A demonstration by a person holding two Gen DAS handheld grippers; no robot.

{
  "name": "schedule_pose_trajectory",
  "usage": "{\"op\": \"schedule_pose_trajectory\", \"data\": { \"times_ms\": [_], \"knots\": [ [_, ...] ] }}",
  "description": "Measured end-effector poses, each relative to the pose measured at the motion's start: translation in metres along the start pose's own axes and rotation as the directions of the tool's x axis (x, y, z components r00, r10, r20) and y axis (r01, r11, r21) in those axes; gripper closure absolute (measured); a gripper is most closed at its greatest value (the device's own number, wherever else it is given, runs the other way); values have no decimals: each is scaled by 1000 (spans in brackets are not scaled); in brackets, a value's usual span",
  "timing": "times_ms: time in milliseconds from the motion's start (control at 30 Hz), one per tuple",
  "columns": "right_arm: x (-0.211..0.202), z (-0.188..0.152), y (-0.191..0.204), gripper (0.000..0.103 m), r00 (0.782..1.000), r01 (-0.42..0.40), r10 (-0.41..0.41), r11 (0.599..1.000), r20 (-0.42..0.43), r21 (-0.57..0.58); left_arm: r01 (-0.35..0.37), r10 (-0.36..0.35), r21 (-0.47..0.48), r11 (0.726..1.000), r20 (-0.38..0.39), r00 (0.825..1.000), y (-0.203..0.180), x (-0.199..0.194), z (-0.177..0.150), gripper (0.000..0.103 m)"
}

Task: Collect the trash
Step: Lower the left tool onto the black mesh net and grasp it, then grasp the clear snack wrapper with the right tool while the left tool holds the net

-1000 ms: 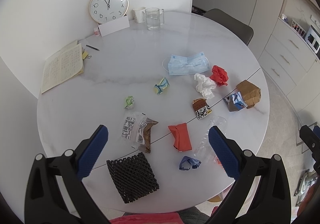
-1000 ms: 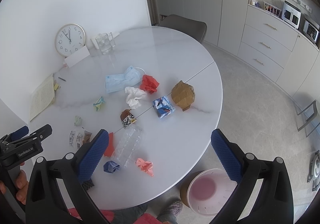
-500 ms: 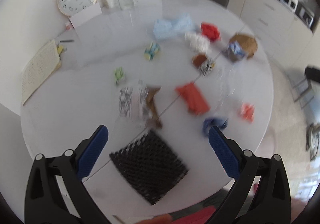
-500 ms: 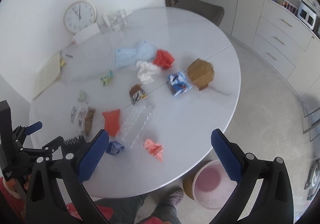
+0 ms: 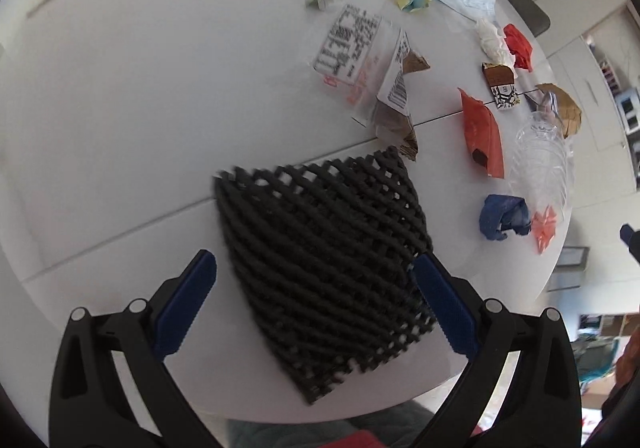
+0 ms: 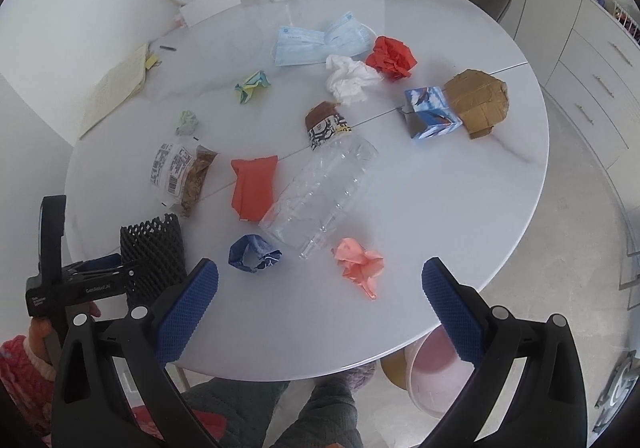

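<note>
**Left gripper over the black net**

The left gripper has its jaws apart around the black foam net at the table edge. Only the right wrist view shows the pink bin below; the right gripper is also spread wide.

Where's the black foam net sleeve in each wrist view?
Left wrist: black foam net sleeve fills the lower centre, between the open fingers of the left gripper.
Right wrist: same sleeve sits at lower left near the table edge, partly behind the left gripper.
Shared landmark: the crumpled blue wrapper, to the sleeve's right in both views.
</note>
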State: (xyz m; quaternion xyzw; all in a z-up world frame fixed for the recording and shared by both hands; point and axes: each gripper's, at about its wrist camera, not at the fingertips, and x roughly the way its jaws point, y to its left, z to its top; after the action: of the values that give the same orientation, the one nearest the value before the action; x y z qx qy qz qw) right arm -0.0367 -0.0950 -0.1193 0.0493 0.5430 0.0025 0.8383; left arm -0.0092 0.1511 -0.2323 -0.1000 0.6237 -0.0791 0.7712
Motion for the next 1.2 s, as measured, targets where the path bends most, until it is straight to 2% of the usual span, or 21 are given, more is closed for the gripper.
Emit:
{"op": "schedule_pose_trajectory", "data": {
  "times_ms": [67,200,267,367,433,467,500,533,700,767,933,1000,1067,1200],
  "knots": [
    [0,1,-3,2,1000,-6,6,1000,3,-2,11,-11,-21,1000,-1,1000,-7,7,-1,8],
    [1,1,-8,2,1000,-14,14,1000,4,-4,-20,21,-46,999,32,999,-19,8,2,8],
    [2,1,-10,2,1000,-9,9,1000,1,-6,-48,52,-77,996,43,998,-20,6,2,16],
    [4,-1,-14,2,1000,-15,15,1000,0,-2,-103,109,-97,990,56,992,-18,3,2,36],
    [6,-2,-16,2,1000,-16,16,1000,-3,5,-143,148,-78,987,68,987,-19,1,2,57],
    [8,-2,-18,2,1000,-19,19,1000,-6,12,-148,153,-61,987,81,985,-18,-2,1,64],
    [9,-1,-18,2,1000,-22,22,1000,-9,17,-152,156,-45,987,91,984,-18,-4,1,82],
    [10,-1,-18,2,1000,-22,23,1000,-12,20,-150,153,-36,988,86,985,-18,-4,2,88],
    [16,9,-1,2,1000,-18,18,1000,-23,-4,-104,110,-66,992,81,991,-9,-8,4,90],
    [19,19,17,2,999,-47,47,998,-9,-31,-83,89,-63,995,96,991,-7,-18,3,90],
    [50,57,75,2,987,-158,157,984,-21,-78,-85,82,17,996,126,989,-10,-45,11,90],
    [69,72,98,2,985,-175,172,979,-32,-101,-98,91,45,994,130,987,-7,-55,19,90],
    [91,86,119,2,989,-149,145,984,-41,-98,-105,98,49,993,134,986,0,-65,26,90],
    [139,102,148,2,991,-89,90,996,-96,11,-133,126,36,990,147,981,18,-85,43,90]
  ]
}}
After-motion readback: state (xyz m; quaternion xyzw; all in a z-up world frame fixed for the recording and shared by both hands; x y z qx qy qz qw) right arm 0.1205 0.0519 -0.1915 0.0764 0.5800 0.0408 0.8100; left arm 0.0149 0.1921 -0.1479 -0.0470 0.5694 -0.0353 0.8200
